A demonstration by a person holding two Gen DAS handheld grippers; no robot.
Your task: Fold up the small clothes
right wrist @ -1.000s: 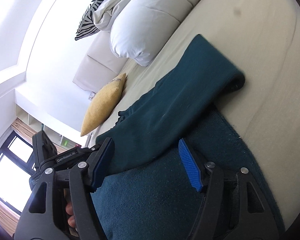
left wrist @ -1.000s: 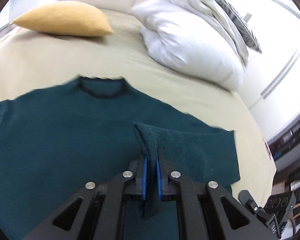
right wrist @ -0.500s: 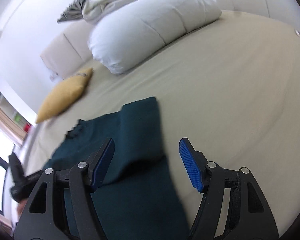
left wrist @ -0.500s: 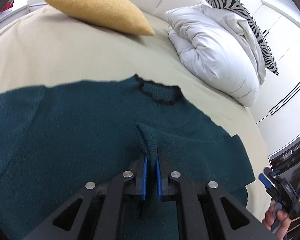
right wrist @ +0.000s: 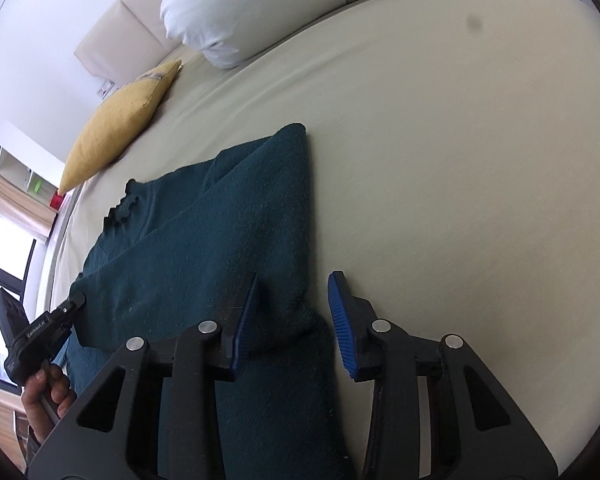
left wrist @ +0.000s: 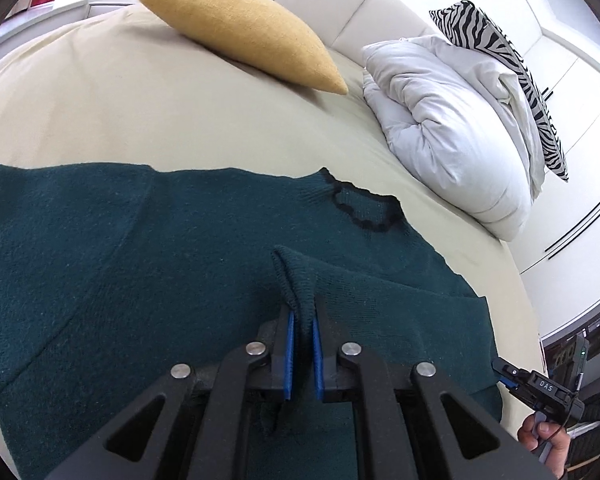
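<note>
A dark teal knit sweater [left wrist: 140, 264] lies flat on the beige bed, its black-trimmed neck hole [left wrist: 364, 208] toward the pillows. My left gripper [left wrist: 301, 344] is shut on the cuff of the sweater's sleeve [left wrist: 296, 280], which is folded in across the body. In the right wrist view the sweater [right wrist: 204, 248] lies at the left with its folded edge [right wrist: 300, 200] straight. My right gripper [right wrist: 294, 320] is open and empty, over the sweater's right edge near the hem. The left gripper [right wrist: 74, 302] shows at the far left there.
A yellow cushion [left wrist: 240, 28] and a white duvet [left wrist: 452, 120] with a zebra-print pillow [left wrist: 512, 64] lie at the head of the bed. Bare sheet [right wrist: 460, 160] spreads to the right of the sweater. The right hand-held gripper [left wrist: 540, 388] shows at the bed's right edge.
My left gripper has carried the sleeve cuff leftward across the sweater's body. My right gripper has swung and drawn back toward the hem, staying open.
</note>
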